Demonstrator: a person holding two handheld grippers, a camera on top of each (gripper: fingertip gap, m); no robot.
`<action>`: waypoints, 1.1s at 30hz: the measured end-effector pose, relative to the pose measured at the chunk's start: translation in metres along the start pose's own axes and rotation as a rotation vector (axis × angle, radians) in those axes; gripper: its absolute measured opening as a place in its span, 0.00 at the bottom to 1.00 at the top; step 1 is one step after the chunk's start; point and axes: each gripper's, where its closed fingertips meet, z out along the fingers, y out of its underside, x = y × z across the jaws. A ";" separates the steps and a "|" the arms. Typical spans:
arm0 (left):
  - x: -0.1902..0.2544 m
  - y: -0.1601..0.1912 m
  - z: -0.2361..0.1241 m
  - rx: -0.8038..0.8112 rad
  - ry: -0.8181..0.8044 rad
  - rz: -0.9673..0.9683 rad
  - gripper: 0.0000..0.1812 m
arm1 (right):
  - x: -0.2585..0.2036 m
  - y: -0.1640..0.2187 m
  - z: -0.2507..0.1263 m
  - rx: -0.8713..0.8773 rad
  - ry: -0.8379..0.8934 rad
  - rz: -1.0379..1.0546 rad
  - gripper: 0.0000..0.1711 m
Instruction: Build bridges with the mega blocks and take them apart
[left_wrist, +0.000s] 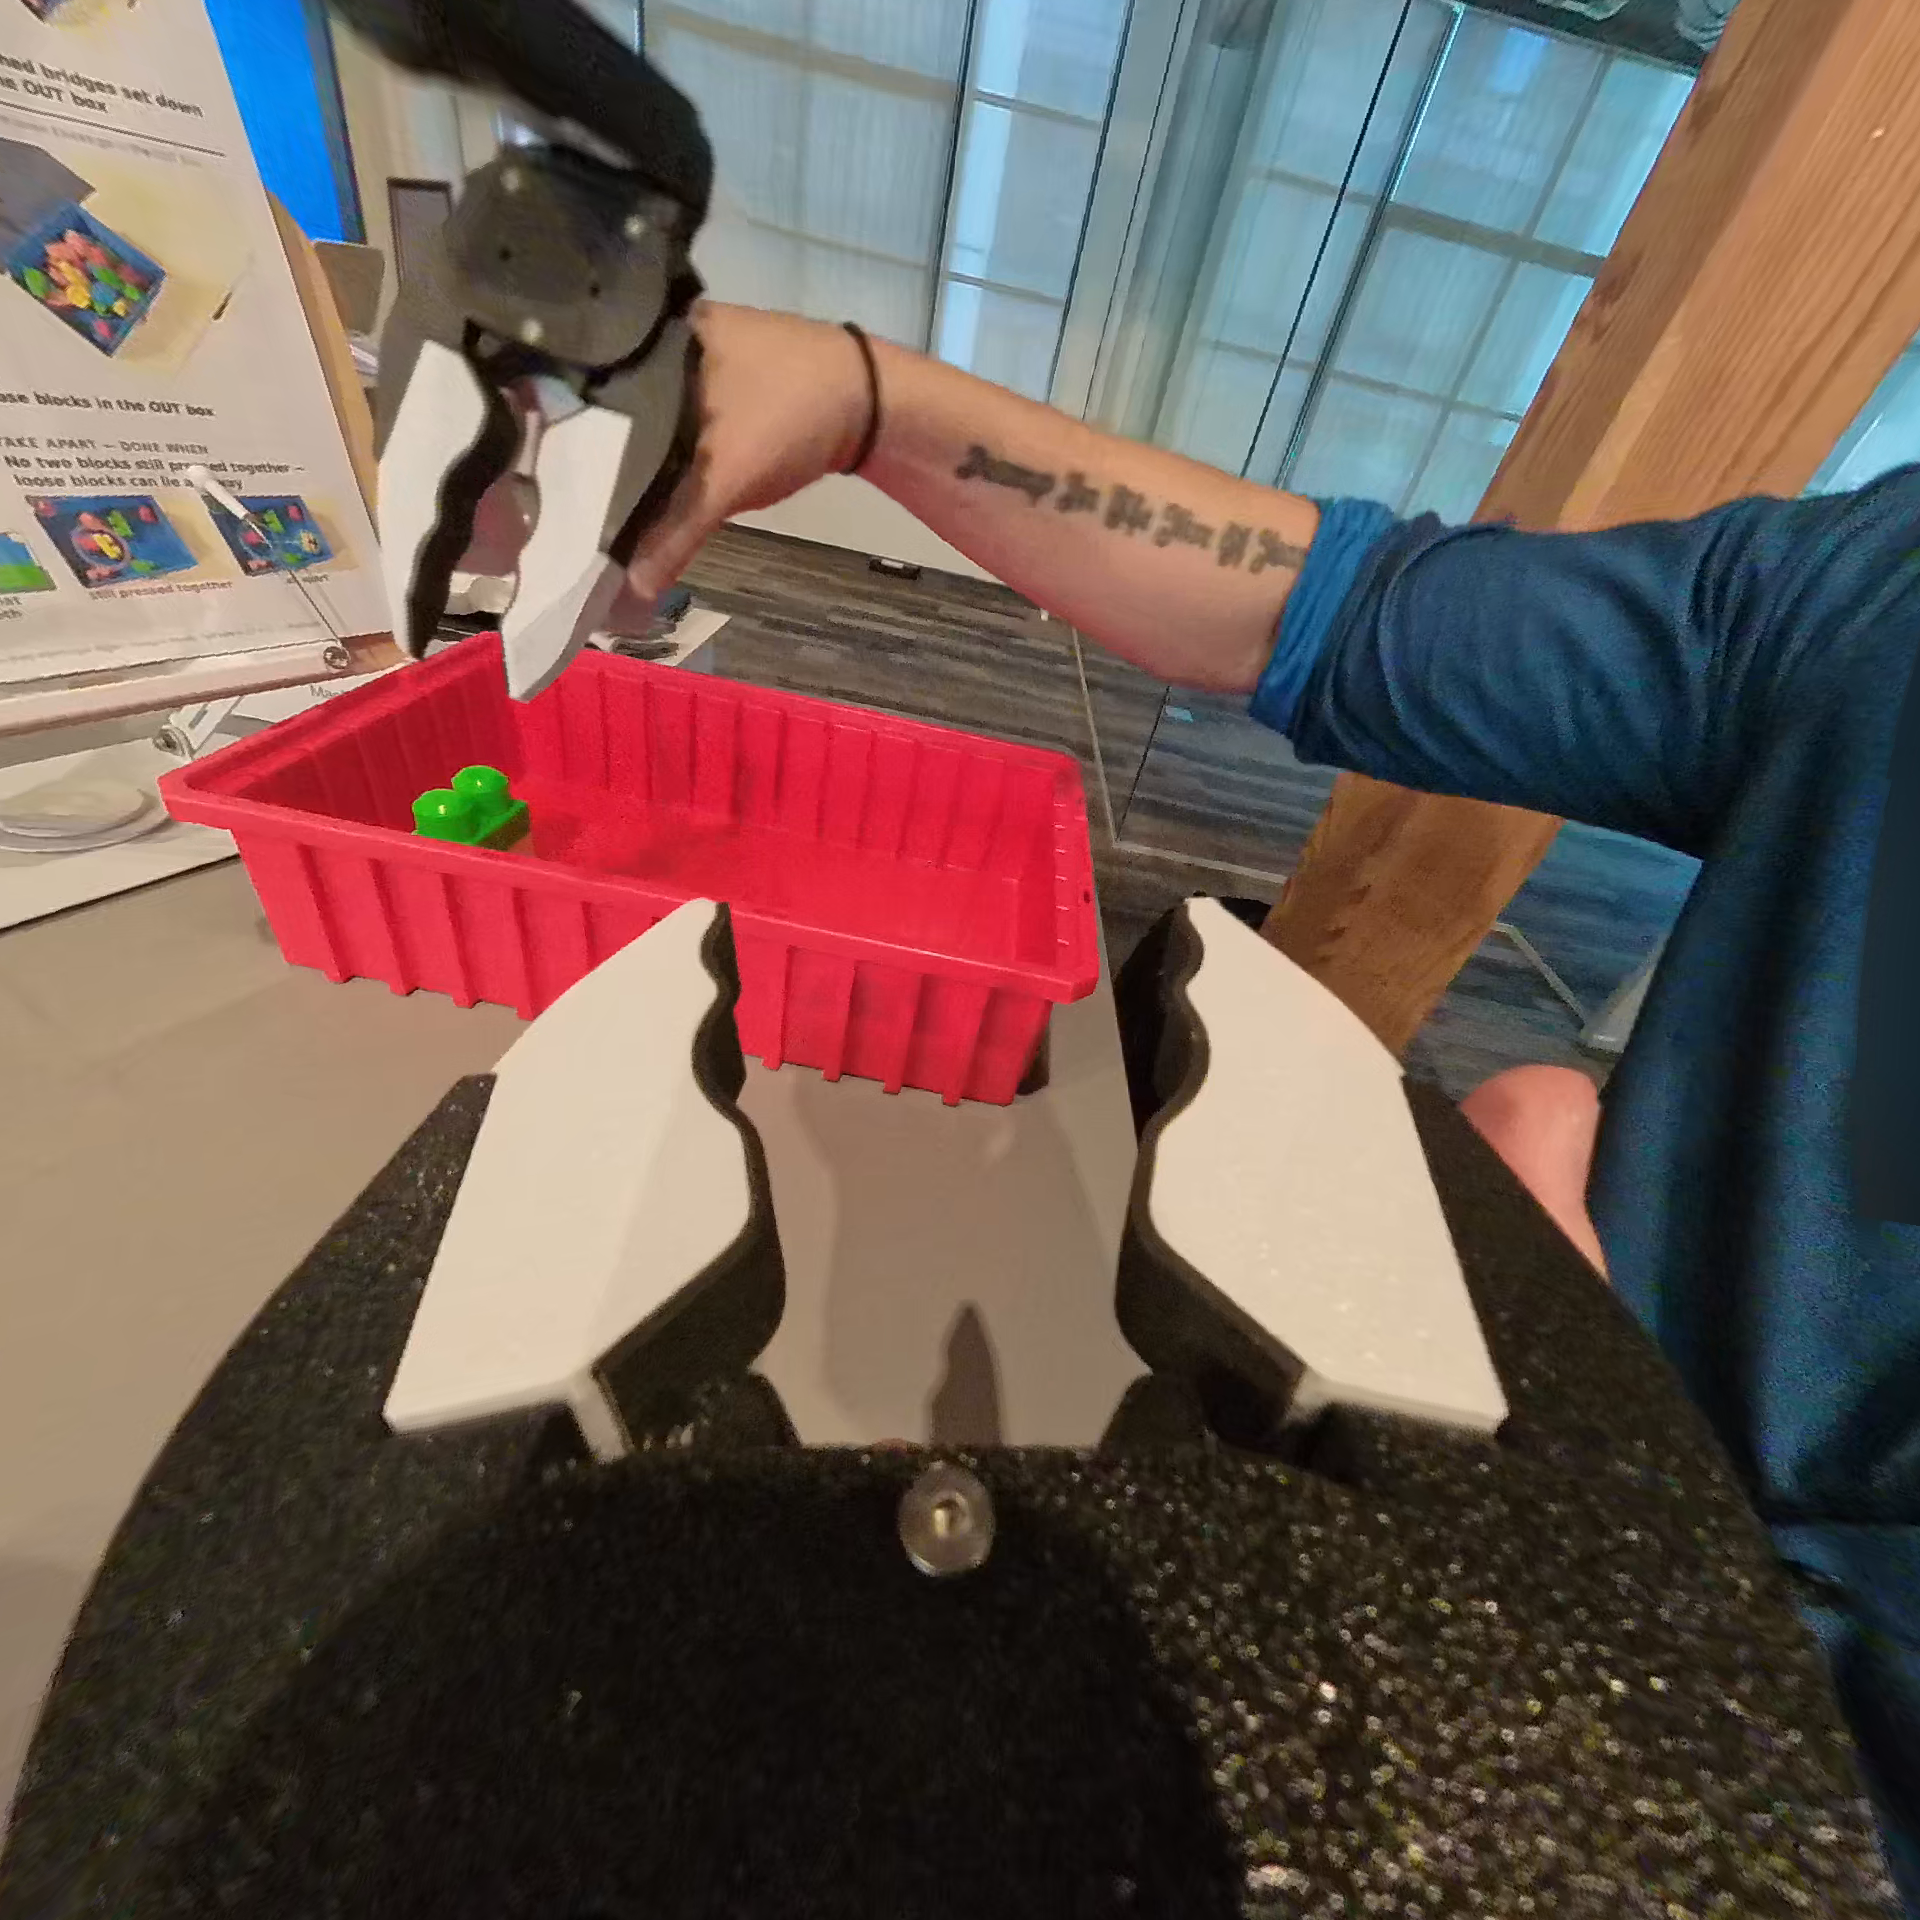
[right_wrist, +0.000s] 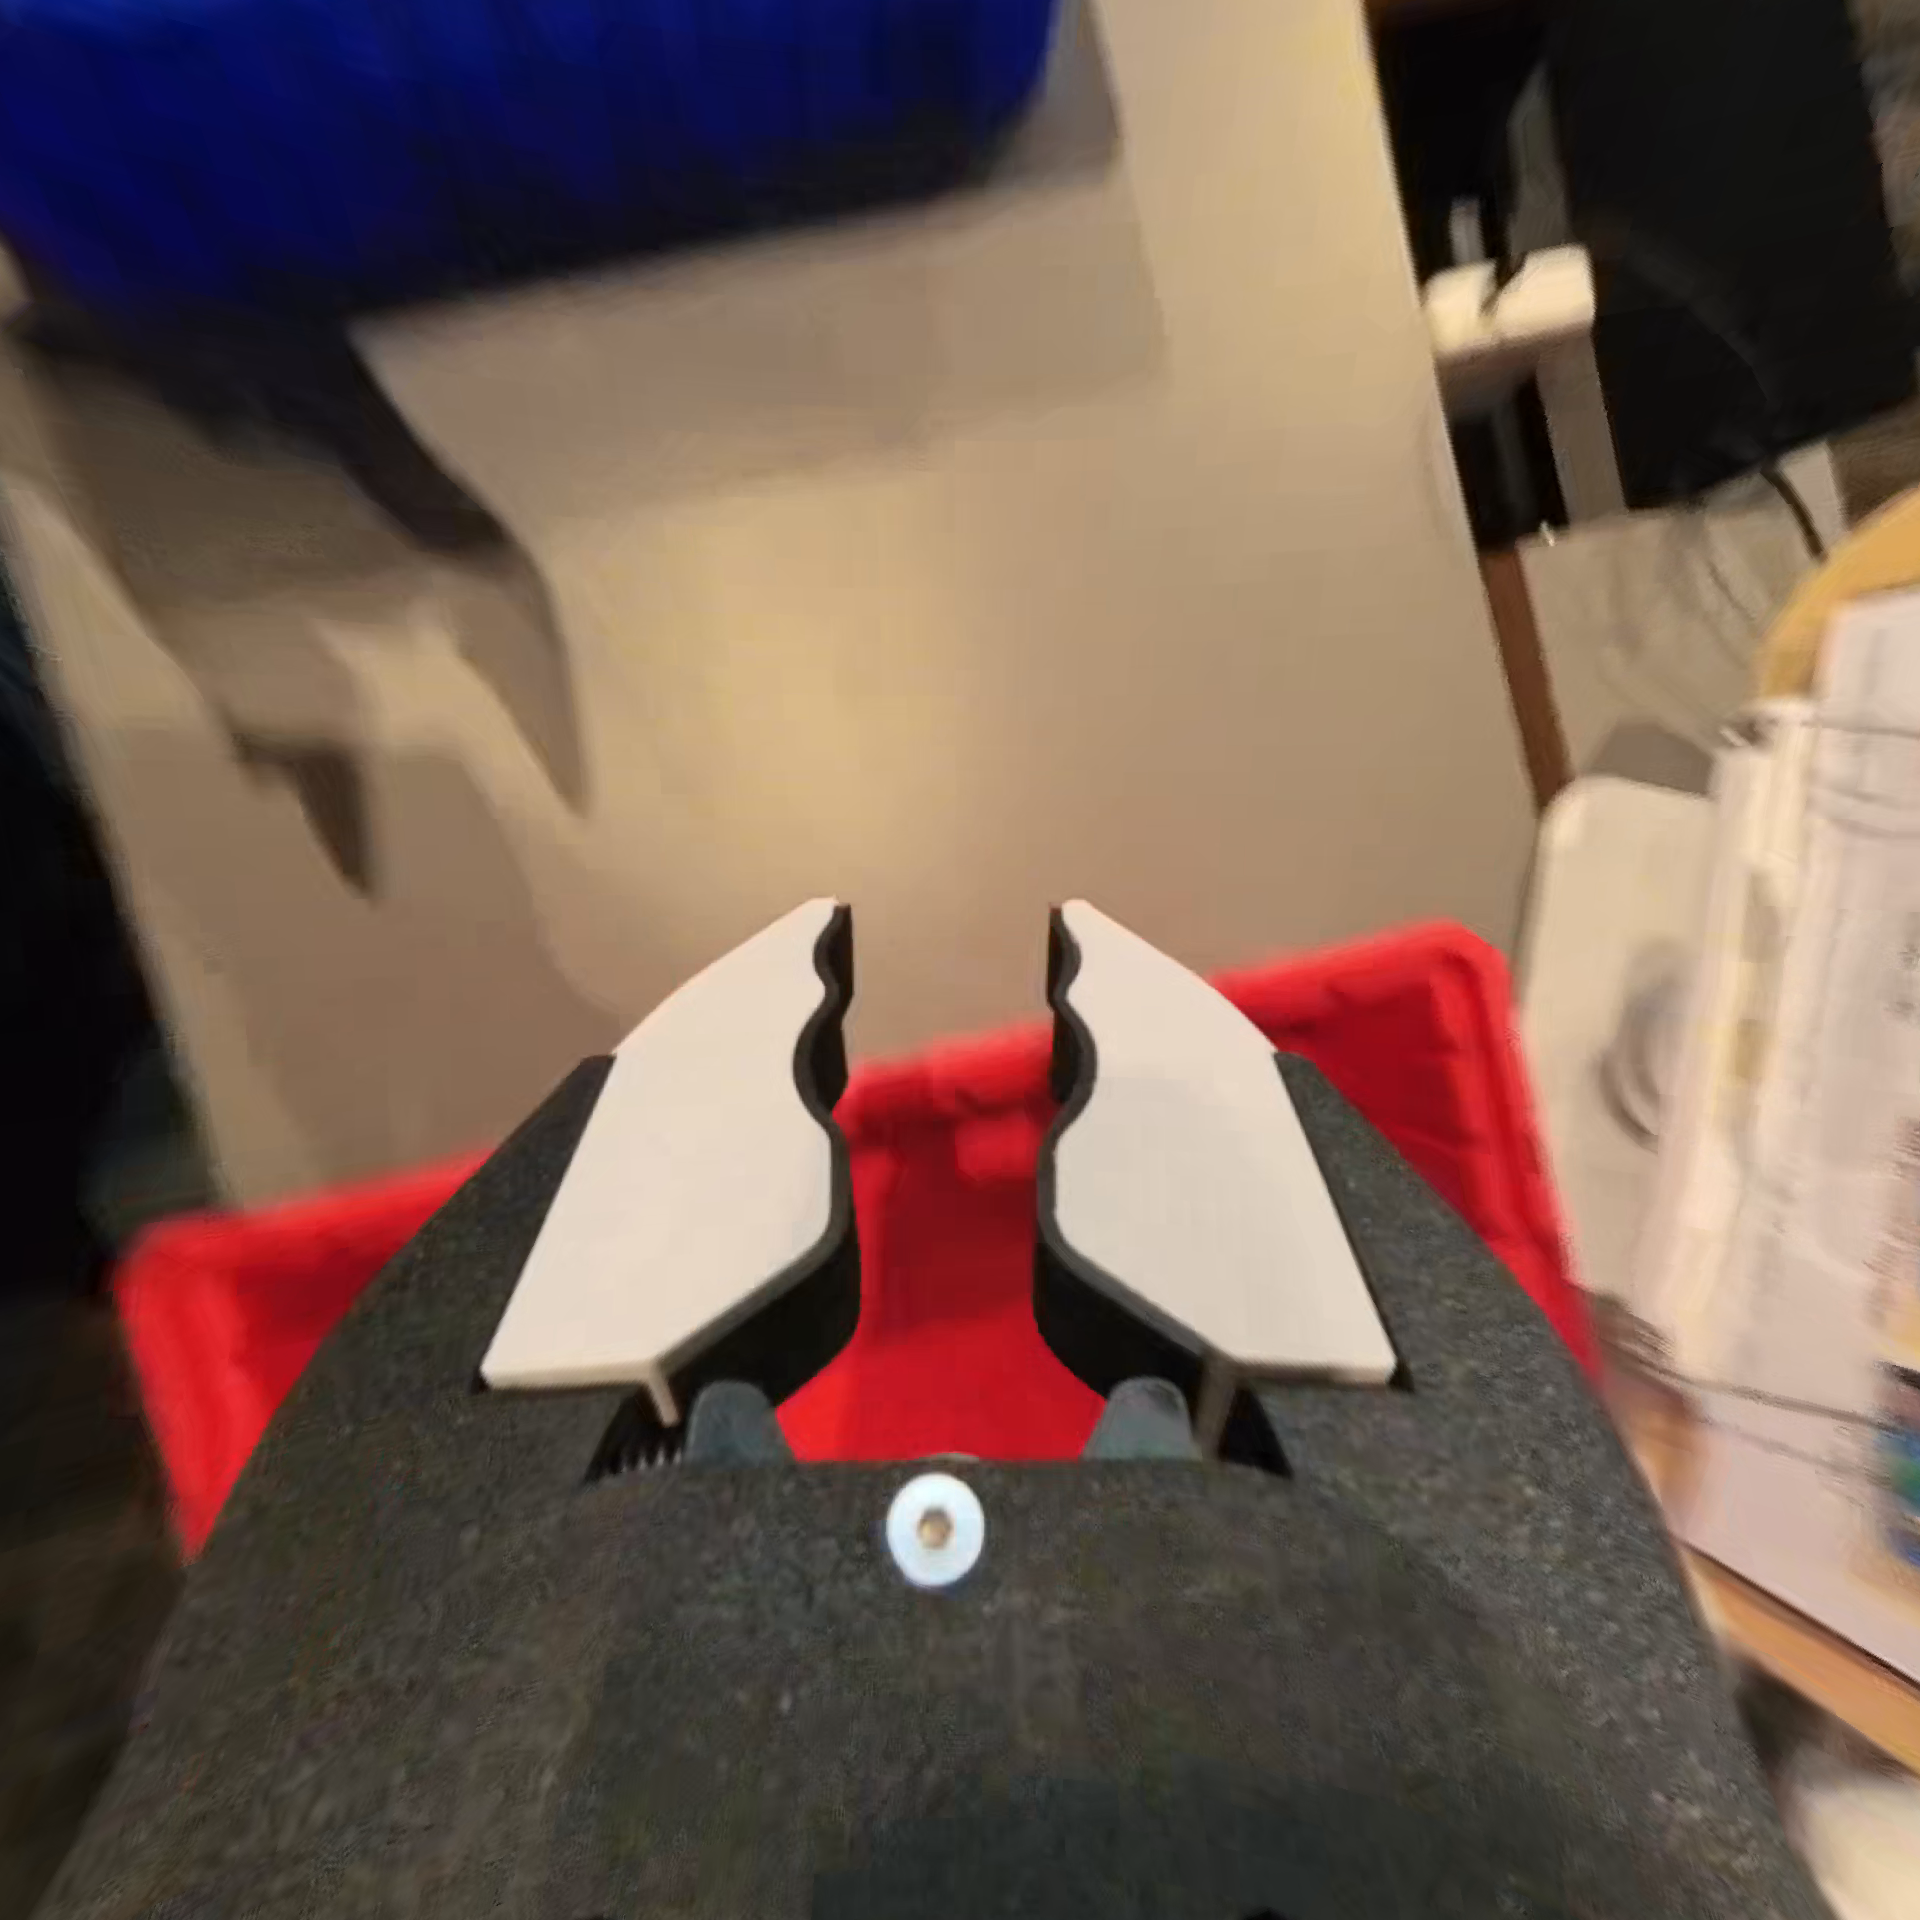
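Note:
A green mega block (left_wrist: 473, 808) lies inside the red bin (left_wrist: 914, 966) near its left end. My left gripper (left_wrist: 951, 914) is open and empty, low over the table just in front of the bin. My right gripper (left_wrist: 473, 665) hangs above the bin's far left corner, fingers pointing down, open and empty. In the blurred right wrist view, my right gripper (right_wrist: 951, 920) is open with nothing between its fingers, above the red bin (right_wrist: 1382, 997). The green block is hidden in that view.
A tilted instruction board (left_wrist: 156, 343) on a stand sits left of the bin. A wooden post (left_wrist: 1662, 416) stands at the right. A person's forearm (left_wrist: 1091, 488) and blue sleeve (left_wrist: 1558, 665) cross above the bin. A blurred blue bin (right_wrist: 416, 135) lies across the table.

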 end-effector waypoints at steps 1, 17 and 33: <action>0.002 0.000 0.000 -0.003 0.002 -0.010 0.43 | -0.020 -0.021 0.000 0.100 -0.043 0.084 0.21; 0.033 0.007 -0.012 -0.117 -0.009 -0.100 0.43 | -0.145 -0.086 0.067 0.644 -0.180 0.875 0.25; 0.025 0.020 -0.024 -0.136 -0.020 -0.156 0.44 | -0.139 -0.094 0.096 0.779 -0.084 0.932 0.25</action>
